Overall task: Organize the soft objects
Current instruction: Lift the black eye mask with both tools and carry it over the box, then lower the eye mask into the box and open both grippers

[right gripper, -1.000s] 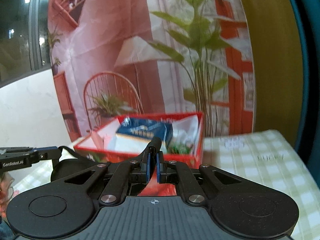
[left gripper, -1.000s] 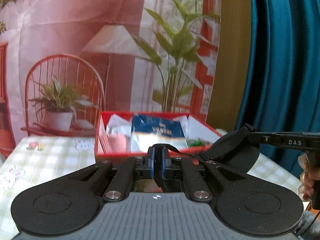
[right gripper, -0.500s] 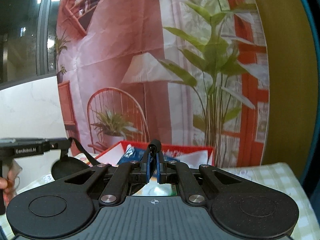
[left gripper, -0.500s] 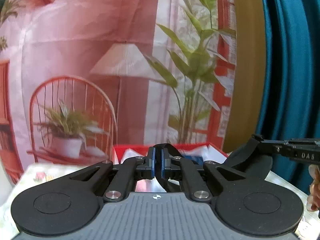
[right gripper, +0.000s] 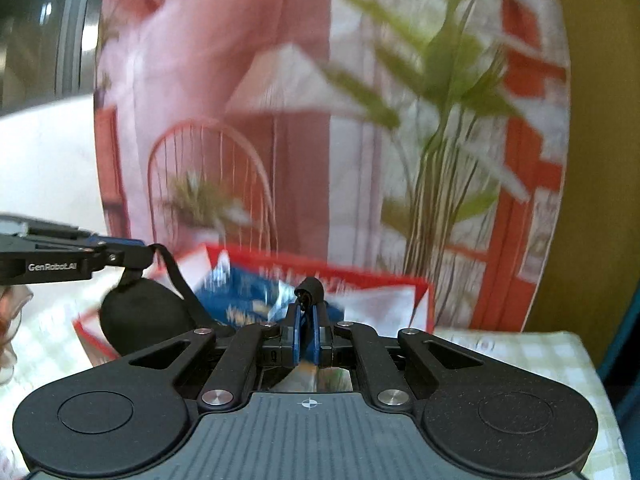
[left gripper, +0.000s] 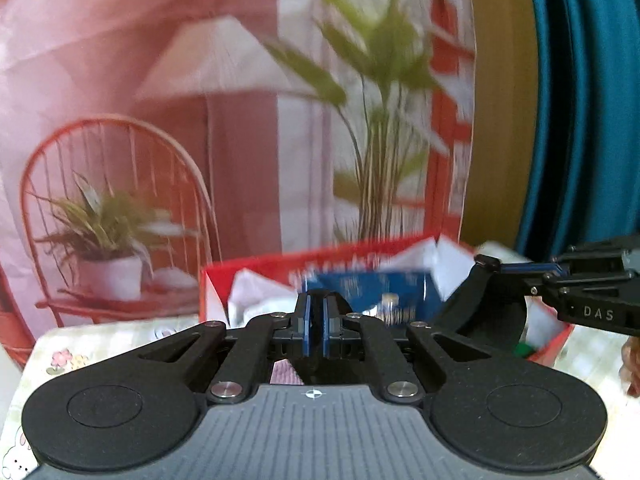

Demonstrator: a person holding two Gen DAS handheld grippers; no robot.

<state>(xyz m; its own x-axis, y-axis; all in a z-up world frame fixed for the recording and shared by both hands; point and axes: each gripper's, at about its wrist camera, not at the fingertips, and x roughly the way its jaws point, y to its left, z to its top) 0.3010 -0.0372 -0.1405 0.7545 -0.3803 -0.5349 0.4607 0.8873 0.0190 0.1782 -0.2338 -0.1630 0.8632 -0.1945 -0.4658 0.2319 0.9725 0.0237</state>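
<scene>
**Black eye mask held over the red box**

The black eye mask (right gripper: 144, 320) strap is pinched by both the left claw (left gripper: 316, 320) and right claw (right gripper: 306, 328). "GenRobot.AI" and "DAS" are read on them. The red box (right gripper: 424, 300) sits on the worktop (right gripper: 520, 356)

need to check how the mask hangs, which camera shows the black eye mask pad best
The right wrist view: the black fabric eye mask shows its whole oval pad, hanging on its strap from the left gripper before the red box. In the left wrist view the pad is partly hidden behind the gripper's linkage.
</scene>
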